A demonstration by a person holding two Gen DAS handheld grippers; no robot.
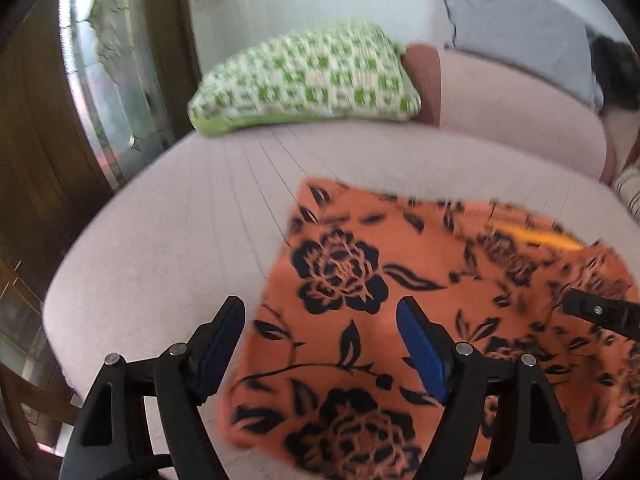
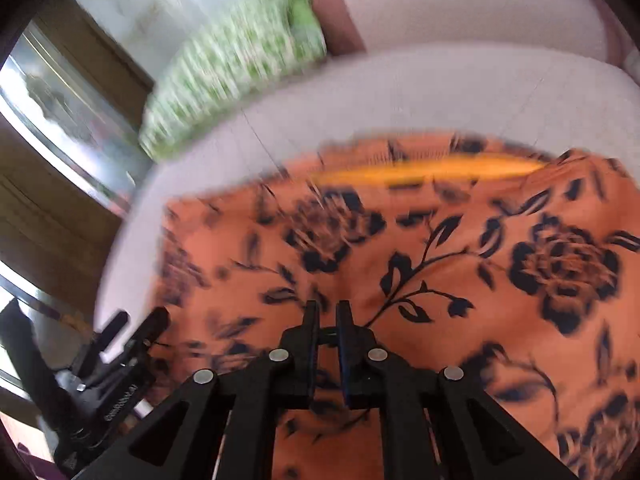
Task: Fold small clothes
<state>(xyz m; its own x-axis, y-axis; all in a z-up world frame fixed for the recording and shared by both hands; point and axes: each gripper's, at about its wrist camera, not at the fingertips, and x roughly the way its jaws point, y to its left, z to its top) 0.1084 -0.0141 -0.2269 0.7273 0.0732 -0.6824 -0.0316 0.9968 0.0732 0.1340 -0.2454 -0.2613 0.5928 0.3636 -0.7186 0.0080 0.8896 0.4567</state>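
Observation:
An orange garment with a black flower print (image 1: 400,300) lies spread on a pale pink cushioned seat (image 1: 180,220). A yellow strip shows at its far edge (image 1: 532,236). My left gripper (image 1: 320,316) is open and empty, hovering over the garment's near left part. My right gripper (image 2: 328,312) hovers over the garment (image 2: 400,260), fingers nearly together with a narrow gap and nothing visibly held. Its fingertip shows at the right of the left wrist view (image 1: 600,312). The left gripper shows at the lower left of the right wrist view (image 2: 132,332).
A green and white checked pillow (image 1: 312,80) lies at the back of the seat against the pink backrest (image 1: 512,108). A grey cloth (image 1: 520,28) hangs over the backrest. A window and brown curtain (image 1: 48,128) stand to the left, beyond the seat's edge.

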